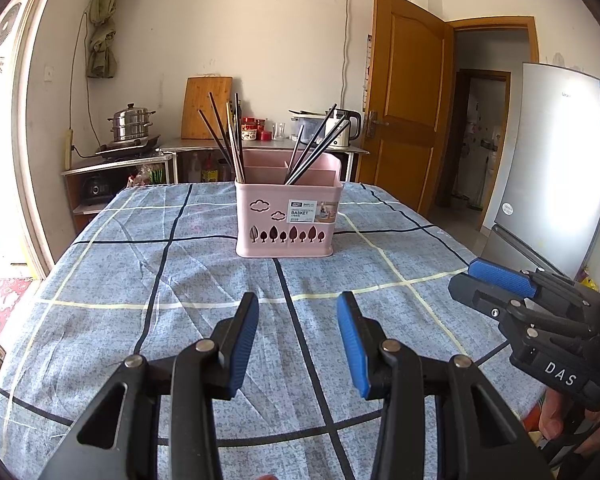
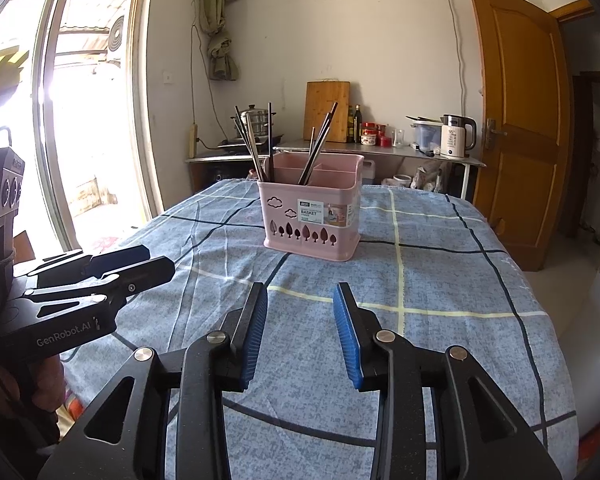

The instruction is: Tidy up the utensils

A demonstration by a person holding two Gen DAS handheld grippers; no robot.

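Note:
A pink utensil basket with tree cut-outs stands in the middle of the table, ahead of both grippers. Several dark chopsticks lean in its left compartment. More chopsticks lean in a middle compartment. My left gripper hovers over the tablecloth short of the basket, open, nothing between its blue pads. My right gripper hangs alongside it, also open and empty. Each gripper shows at the edge of the other's view: right gripper, left gripper.
A blue checked cloth covers the table. Behind it a steel counter carries a kettle, jars, a cutting board and a steamer pot. A wooden door and a fridge stand right; a bright window stands left.

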